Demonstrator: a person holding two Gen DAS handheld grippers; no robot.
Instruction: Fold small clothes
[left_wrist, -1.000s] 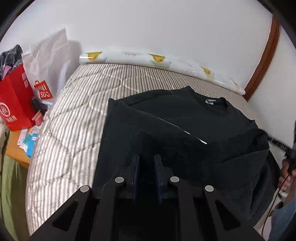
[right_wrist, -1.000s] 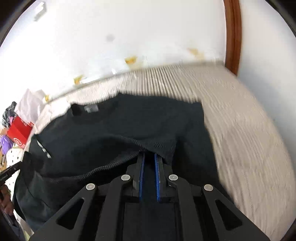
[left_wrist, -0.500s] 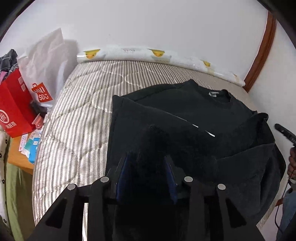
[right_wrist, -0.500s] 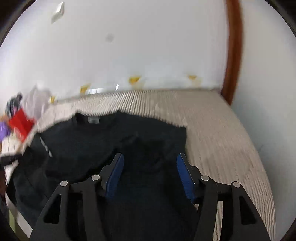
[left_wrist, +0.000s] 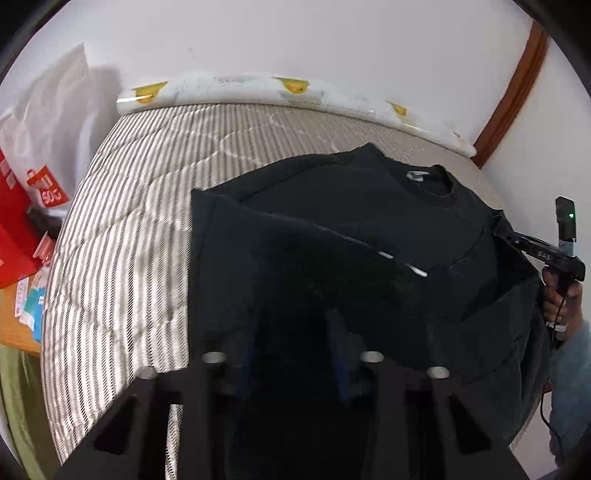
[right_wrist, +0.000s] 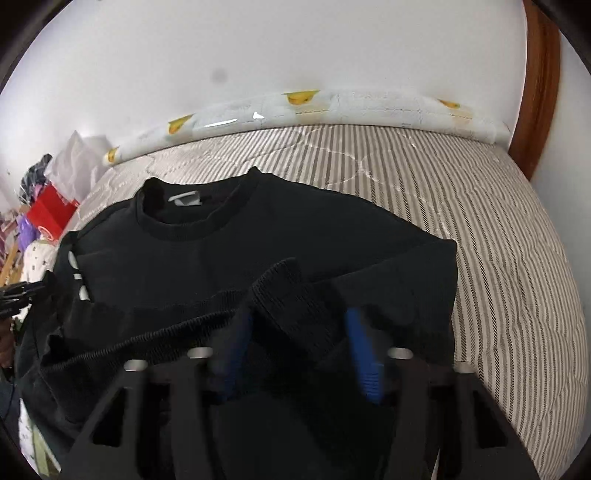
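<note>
A black sweatshirt (left_wrist: 369, 229) lies on the striped mattress (left_wrist: 129, 258), collar and white label at the far end. Its left side is folded over the chest. My left gripper (left_wrist: 295, 343) hovers over the near hem. Its jaws are closing but still stand apart, with dark cloth between them. My right gripper (right_wrist: 299, 343) is over the sweatshirt's (right_wrist: 258, 236) right side. Its jaws are closing too, and a ribbed cuff (right_wrist: 284, 291) rises between the blue pads (right_wrist: 364, 354), which do not visibly press on it. In the left wrist view a hand holds the right gripper (left_wrist: 502, 232) at the sweatshirt's edge.
A rolled white pad with yellow prints (right_wrist: 332, 107) lies along the wall at the mattress's (right_wrist: 498, 240) far edge. Red and white shopping bags (left_wrist: 33, 192) and a cluttered wooden surface (left_wrist: 22, 325) stand left of the bed. A brown door frame (left_wrist: 509, 88) rises at the right.
One second ago both grippers were shut on the black cloth. Both have opened and sunk closer to the sweatshirt. The right one shifted and now has the ribbed cuff between its jaws.
</note>
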